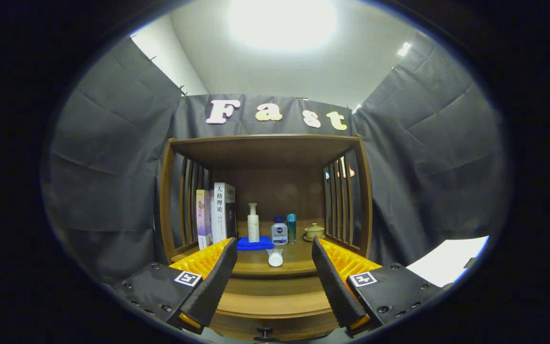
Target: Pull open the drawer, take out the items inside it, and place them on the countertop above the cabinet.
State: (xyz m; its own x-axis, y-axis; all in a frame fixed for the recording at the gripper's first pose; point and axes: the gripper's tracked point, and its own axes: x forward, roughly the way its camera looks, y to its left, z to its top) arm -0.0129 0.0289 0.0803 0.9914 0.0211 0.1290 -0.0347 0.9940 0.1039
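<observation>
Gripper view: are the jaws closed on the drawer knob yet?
No, the gripper stands open with its jaws wide apart, and the drawer knob sits untouched below them.

The drawer [275, 306] front is showing only partly, its lower edge and dark knob [265, 332] being cut off at the bottom of the view, so whether it is open is not telling. The gripper [275, 282] fingers, spread apart, are covering the countertop's [299, 260] corners. Bottle labels are reading too small. A white sheet [447, 263] is running out of view.
</observation>
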